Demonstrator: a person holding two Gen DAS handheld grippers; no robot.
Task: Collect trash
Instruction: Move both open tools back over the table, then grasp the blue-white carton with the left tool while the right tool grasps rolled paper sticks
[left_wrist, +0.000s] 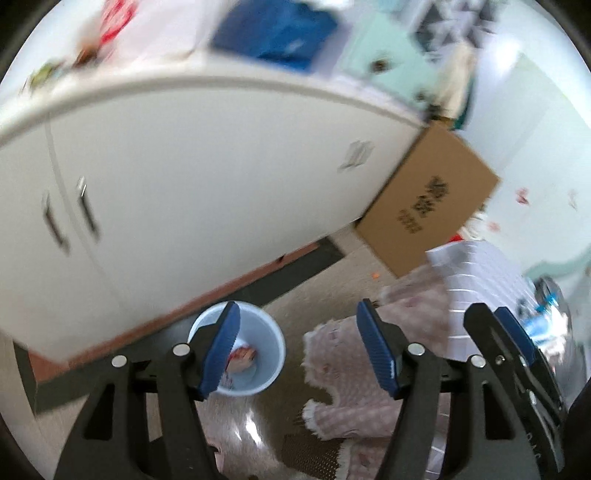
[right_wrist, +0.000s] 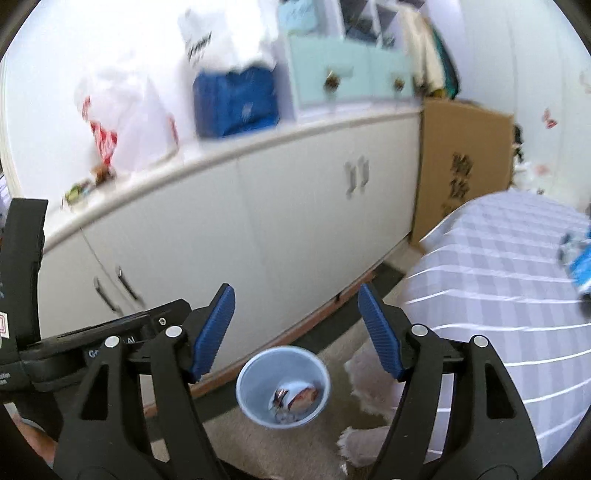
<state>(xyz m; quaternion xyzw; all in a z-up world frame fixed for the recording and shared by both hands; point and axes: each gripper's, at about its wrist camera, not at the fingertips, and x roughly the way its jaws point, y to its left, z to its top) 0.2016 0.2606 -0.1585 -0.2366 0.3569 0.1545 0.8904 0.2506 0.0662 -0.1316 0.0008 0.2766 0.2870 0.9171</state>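
Note:
A light blue bin (left_wrist: 266, 350) stands on the carpet by the white cabinet, with wrappers (left_wrist: 242, 359) inside. It also shows in the right wrist view (right_wrist: 255, 384), holding wrappers (right_wrist: 295, 397). My left gripper (left_wrist: 297, 334) is open and empty above the floor, its left finger over the bin. My right gripper (right_wrist: 297, 317) is open and empty, high above the bin. The right gripper's fingers (left_wrist: 513, 332) appear at the right of the left wrist view. A blue and white wrapper (right_wrist: 580, 258) lies on the bed.
A long white cabinet (right_wrist: 258, 206) runs along the wall, with bags and a teal drawer box (right_wrist: 351, 74) on top. A cardboard box (right_wrist: 458, 162) stands at its end. A striped bed (right_wrist: 498, 295) is at right. A pink blanket (left_wrist: 347, 369) lies on the floor.

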